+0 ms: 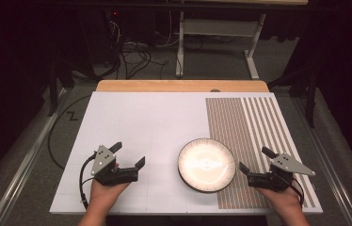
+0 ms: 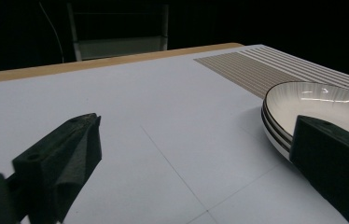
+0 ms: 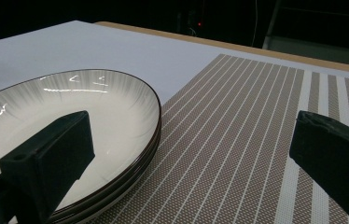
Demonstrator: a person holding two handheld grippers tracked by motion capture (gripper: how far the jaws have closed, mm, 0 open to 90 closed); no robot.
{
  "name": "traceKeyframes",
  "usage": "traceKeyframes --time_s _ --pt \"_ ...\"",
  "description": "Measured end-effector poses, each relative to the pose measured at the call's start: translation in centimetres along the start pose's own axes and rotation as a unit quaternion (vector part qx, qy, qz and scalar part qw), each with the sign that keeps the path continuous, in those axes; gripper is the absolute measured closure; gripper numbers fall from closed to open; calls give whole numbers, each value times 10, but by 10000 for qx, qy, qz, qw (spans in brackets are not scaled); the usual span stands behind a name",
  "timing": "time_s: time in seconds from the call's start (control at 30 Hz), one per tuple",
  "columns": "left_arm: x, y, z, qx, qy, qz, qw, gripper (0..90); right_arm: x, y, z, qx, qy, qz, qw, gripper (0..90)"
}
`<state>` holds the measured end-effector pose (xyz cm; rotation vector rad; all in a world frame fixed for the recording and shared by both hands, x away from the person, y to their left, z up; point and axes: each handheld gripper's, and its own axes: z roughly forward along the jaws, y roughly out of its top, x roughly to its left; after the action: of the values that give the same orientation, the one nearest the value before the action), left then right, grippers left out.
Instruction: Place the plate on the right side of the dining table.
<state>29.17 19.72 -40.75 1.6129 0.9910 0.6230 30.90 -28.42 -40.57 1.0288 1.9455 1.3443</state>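
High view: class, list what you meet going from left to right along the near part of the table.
Left gripper → plate → right gripper

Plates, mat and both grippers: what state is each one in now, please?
Plates: stacked, upright, empty, partly overlapping the mat's left edge.
Mat: flat, unrolled on the table.
Left gripper: open, holding nothing.
Right gripper: open, holding nothing, beside the plates.
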Motion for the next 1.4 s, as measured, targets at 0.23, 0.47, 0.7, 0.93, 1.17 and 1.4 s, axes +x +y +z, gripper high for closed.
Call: traceKeyframes --time_s 0.23,0.47,0.7,0.93,1.17,1.4 --pt "0 0 1 9 15 63 10000 0 0 1 -1 -41 -45 -12 10000 10" --pt "1 -1 2 137 16 41 9999 0 2 1 0 -33 -27 -28 10000 10" --pt "0 0 3 265 -19 1 9996 2 0 3 -2 -68 -64 -24 10000 11" --pt "3 1 3 375 32 6 9993 41 5 5 1 -64 -54 -112 9999 11" --pt "2 3 2 361 -37 57 9993 59 13 11 7 -26 43 -246 9997 16" --pt "-1 4 3 326 -163 84 9993 37 23 19 18 92 189 -307 9993 61"
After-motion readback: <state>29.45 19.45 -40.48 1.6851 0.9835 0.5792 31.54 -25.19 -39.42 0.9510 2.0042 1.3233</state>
